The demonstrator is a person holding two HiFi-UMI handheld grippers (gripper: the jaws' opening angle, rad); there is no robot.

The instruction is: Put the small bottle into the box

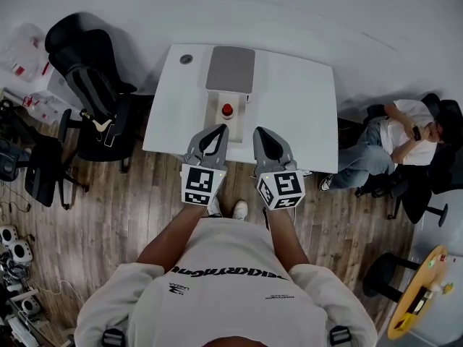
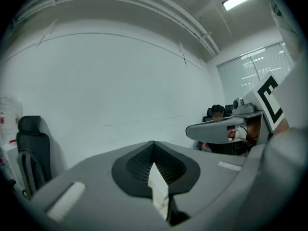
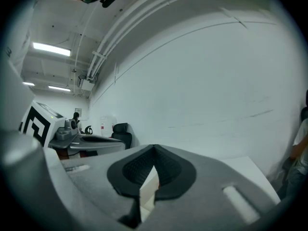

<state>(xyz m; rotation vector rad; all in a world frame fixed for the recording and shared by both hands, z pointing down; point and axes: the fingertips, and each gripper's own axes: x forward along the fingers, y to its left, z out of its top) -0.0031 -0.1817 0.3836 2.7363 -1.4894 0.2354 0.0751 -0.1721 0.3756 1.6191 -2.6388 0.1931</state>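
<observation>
- White table point(image 1: 304, 100), wood-floored office: person stands at its near edge w/ a two-jaw gripper in each hand, both aimed roughly level toward the wall.
- Left gripper point(image 1: 218, 131): jaws pressed together, nothing between them. Its own view shows only a sliver of pale tabletop through the gap behind the tips.
- Right gripper point(image 1: 261, 134): likewise closed up and empty, held just beside the left, not touching it.
- Small bottle point(image 1: 227, 110), red cap, stands upright in the pale open part of the box point(image 1: 215, 114), just in front of the grey lid point(image 1: 230, 69). Head view can't show whether it's fully inside or only resting on a flap. Neither gripper touches it.
- Stage, as a judgement: either no grasp has begun or the bottle's already placed; pics don't settle which.
- Risks: w/ both tools closed, an approach w/o opening first would poke the bottle & likely tip it.
- It looks narrow, so it may roll.
- Both gripper views look at the wall, not the bottle, so aim rests on the head view alone.
- Box looks light; a nudge could slide it.
- Grippers sit close and could clash over the narrow box.
- Seated person point(image 1: 405, 139) & black chair point(image 1: 94, 78) are well apart from the work.
</observation>
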